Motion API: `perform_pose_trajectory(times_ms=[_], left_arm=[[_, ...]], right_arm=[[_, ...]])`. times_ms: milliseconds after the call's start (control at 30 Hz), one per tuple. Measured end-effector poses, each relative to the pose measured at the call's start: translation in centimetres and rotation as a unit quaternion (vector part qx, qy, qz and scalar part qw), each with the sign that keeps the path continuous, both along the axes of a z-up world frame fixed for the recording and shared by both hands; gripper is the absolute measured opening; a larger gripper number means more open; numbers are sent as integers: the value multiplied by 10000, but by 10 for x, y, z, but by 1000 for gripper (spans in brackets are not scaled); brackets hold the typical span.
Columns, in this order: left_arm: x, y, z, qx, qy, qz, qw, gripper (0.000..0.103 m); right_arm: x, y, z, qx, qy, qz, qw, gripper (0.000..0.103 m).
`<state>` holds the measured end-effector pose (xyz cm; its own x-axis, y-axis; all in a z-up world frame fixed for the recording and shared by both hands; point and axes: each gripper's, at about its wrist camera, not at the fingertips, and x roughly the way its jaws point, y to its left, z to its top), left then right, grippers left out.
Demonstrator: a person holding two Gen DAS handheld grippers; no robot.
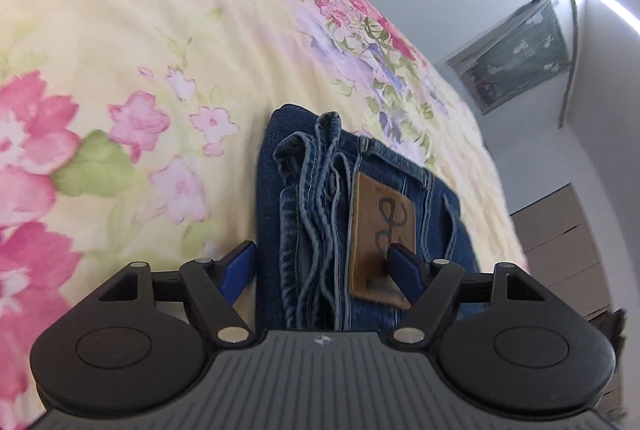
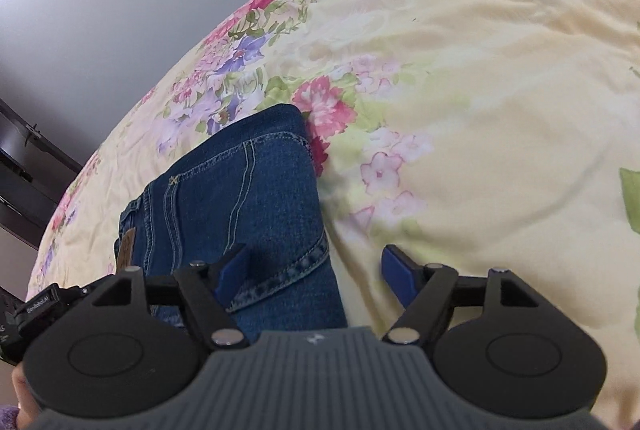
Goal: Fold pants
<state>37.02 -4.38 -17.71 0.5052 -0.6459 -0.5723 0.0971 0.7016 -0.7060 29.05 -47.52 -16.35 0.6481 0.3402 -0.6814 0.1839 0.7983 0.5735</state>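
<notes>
Left wrist view, folded jeans (image 1: 360, 214) on floral bedspread (image 1: 120, 50), left gripper (image 1: 322, 262) agape — right gripper (image 2: 316, 270) likewise, both empty.

Bright, even daylight with soft shadows; heavy fisheye bending at edges, slight motion blur throughout.
</notes>
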Motion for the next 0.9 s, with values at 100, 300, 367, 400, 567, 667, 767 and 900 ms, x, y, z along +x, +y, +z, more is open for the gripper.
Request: perform_pose_trajectory(times_ms=[100, 300, 367, 400, 567, 667, 767, 900], left_arm=[[10, -2, -9, -284, 1, -65, 9996, 89], [8, -5, -6, -268, -109, -85, 9995, 62], [4, -7, 1, -150, -225, -32, 9996, 50], [0, -7, 6, -61, -307, 22, 9995, 41], [-9, -3, 28, 11, -388, 129, 9992, 30], [-23, 7, 47, 87, -557, 216, 9982, 30], [-40, 32, 65, 36, -666, 366, 9971, 30], [-58, 72, 88, 292, -763, 508, 9954, 30]], right_arm=[[12, -7, -15, 473, -72, 77, 9988, 68], [23, -14, -31, 1229, -154, 187, 9921, 37], [22, -9, -20, 1021, -226, 275, 9941, 31], [21, -7, -12, 940, -258, 293, 9948, 27], [17, 12, 31, 644, -475, 460, 9957, 20], [11, 34, 67, 367, -708, 693, 9944, 19], [8, 57, 91, 295, -768, 867, 9928, 19], [3, 98, 103, 380, -787, 1101, 9901, 19]])
